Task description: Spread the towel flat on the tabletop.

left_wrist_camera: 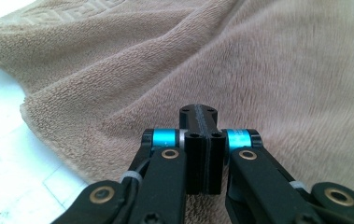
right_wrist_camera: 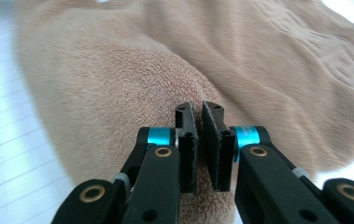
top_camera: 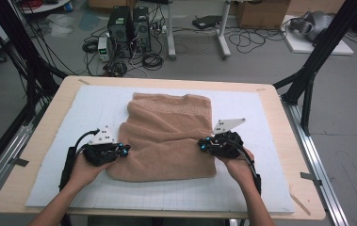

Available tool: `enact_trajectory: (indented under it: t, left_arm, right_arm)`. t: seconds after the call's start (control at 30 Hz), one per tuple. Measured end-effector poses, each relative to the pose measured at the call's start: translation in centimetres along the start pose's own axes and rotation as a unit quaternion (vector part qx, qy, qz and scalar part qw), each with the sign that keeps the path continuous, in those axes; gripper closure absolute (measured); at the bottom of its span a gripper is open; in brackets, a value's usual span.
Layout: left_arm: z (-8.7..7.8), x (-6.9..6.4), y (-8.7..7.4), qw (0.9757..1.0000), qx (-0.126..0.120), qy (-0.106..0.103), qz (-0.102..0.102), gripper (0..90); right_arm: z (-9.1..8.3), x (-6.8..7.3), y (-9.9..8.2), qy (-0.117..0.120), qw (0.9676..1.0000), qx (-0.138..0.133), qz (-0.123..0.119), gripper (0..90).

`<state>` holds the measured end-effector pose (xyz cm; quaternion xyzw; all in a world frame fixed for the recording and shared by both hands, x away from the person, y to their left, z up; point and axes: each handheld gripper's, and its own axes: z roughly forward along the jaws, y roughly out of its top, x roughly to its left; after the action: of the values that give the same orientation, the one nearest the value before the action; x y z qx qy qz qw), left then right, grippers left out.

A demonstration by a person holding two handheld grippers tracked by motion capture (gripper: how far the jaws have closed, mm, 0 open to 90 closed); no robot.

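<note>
The brown towel (top_camera: pixel 166 136) lies rumpled on the white mat (top_camera: pixel 261 188) of the worktop (top_camera: pixel 39 136). The left tongs (top_camera: pixel 125 150) are clenched on its left edge, the right tongs (top_camera: pixel 203 145) clenched on its right edge

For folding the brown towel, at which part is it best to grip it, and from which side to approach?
Probably the towel is best gripped at its two side edges near the front corners, each approached from the outside. It lies flat on the white mat, so only the edges give the jaws a lip. The left gripper and right gripper already pinch there.
</note>
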<state>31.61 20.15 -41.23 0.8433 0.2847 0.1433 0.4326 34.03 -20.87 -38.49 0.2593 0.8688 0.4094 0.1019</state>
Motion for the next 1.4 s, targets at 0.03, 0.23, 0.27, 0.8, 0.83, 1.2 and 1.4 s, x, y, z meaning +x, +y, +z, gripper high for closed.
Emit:
enact_trajectory:
  t: [0.03, 0.23, 0.27, 0.8, 0.83, 1.2, 1.4]
  left_arm:
    - [0.1, 0.3, -0.1, 1.0, -0.001, 0.001, -0.005, 89.2]
    - [-0.4, 0.5, -0.5, 0.9995, 0.014, -0.025, -0.016, 67.0]
    - [-0.7, 0.2, -0.5, 0.9996, 0.013, -0.026, -0.005, 63.3]
    - [-0.2, -2.1, -3.6, 0.9953, 0.053, -0.072, 0.036, 54.7]
    - [0.0, -2.1, -3.6, 0.9955, 0.054, -0.071, 0.034, 58.8]
    - [-1.7, -2.0, -2.3, 0.998, 0.019, -0.047, 0.037, 85.6]
    - [-2.8, -0.9, 1.0, 0.9988, -0.029, -0.009, 0.037, 85.9]
  right_arm:
    - [0.3, -0.6, -0.2, 0.001, 0.9999, 0.004, 0.014, 84.4]
    - [2.3, -0.8, -1.0, 0.021, 0.9991, 0.022, 0.028, 76.1]
    - [2.2, -0.5, -1.2, 0.021, 0.9992, 0.022, 0.026, 73.7]
    - [-0.6, 3.3, -3.5, 0.037, 0.9992, -0.003, -0.016, 52.1]
    - [0.0, 3.3, -3.7, 0.035, 0.9992, 0.009, -0.016, 51.7]
    - [0.5, 3.6, -2.8, 0.035, 0.9989, 0.018, -0.026, 77.5]
    - [-2.0, 3.4, -0.9, 0.022, 0.999, -0.007, -0.038, 79.5]
